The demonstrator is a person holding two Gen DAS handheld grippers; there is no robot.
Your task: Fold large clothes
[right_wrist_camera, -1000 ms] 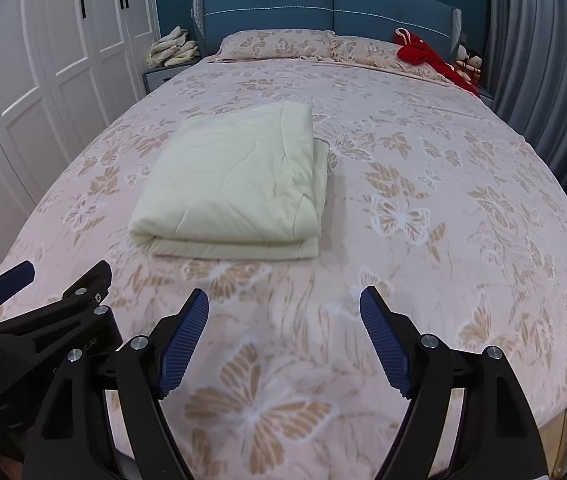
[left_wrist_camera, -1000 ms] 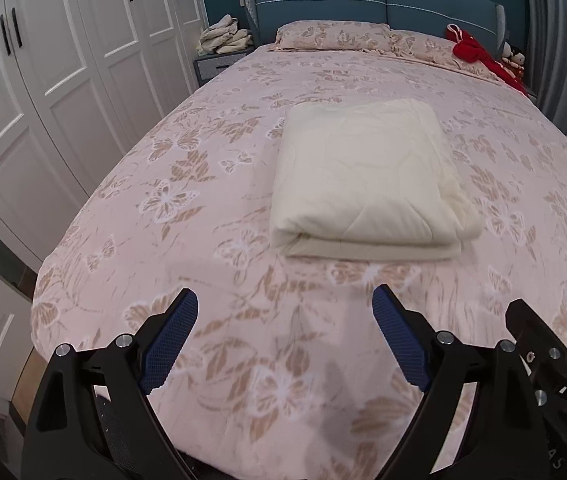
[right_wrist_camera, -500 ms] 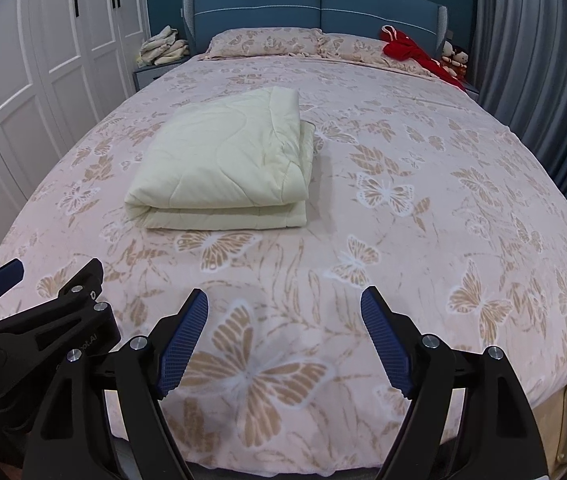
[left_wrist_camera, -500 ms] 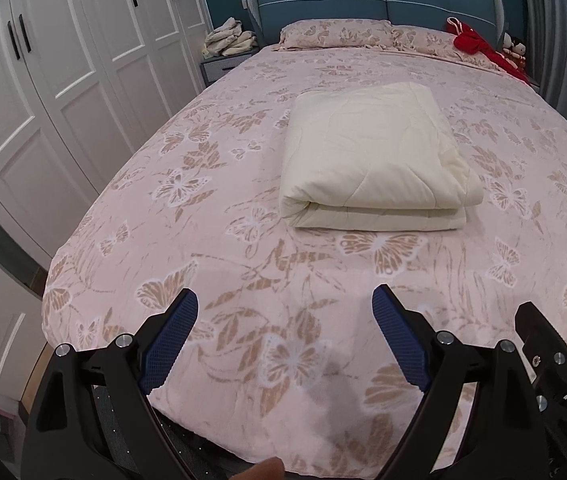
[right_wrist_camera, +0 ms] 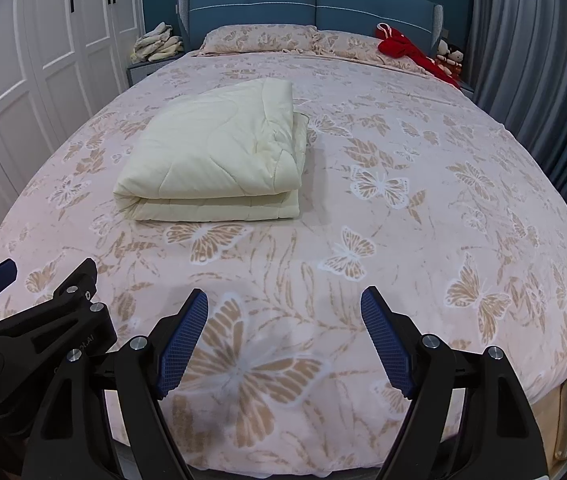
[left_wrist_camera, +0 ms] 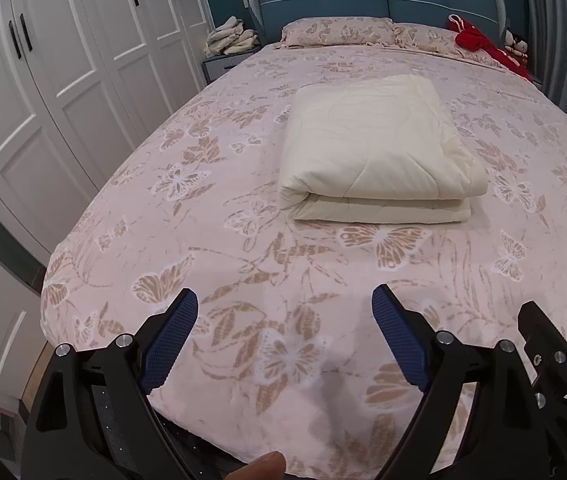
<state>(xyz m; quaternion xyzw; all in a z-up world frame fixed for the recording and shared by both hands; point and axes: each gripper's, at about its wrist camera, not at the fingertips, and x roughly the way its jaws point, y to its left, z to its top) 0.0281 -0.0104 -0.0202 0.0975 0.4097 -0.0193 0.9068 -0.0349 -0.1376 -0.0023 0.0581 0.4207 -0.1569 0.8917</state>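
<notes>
A cream quilt (left_wrist_camera: 375, 152) lies folded into a thick rectangle in the middle of the bed (left_wrist_camera: 243, 264), its folded edge facing me; the right wrist view shows the quilt (right_wrist_camera: 219, 160) left of centre. My left gripper (left_wrist_camera: 283, 336) hangs over the foot of the bed, open, with nothing between its blue pads. Beside it, my right gripper (right_wrist_camera: 283, 340) is open and empty too, well short of the quilt. The right gripper's frame (left_wrist_camera: 551, 360) shows at the left view's edge, and the left gripper's frame (right_wrist_camera: 39, 320) at the right view's edge.
The bed carries a pink butterfly-print cover (right_wrist_camera: 403, 208) and two pillows (right_wrist_camera: 259, 38) at a blue headboard (right_wrist_camera: 315, 4). Red clothing (right_wrist_camera: 407, 50) lies at the far right corner. White wardrobes (left_wrist_camera: 63, 72) line the left, grey curtains (right_wrist_camera: 543, 60) the right. A nightstand holds pale cloths (left_wrist_camera: 229, 36).
Both grippers have drawn back from the quilt toward the foot of the bed, so the quilt looks farther off and the bed's near edge has come into view. Jaws unchanged.
</notes>
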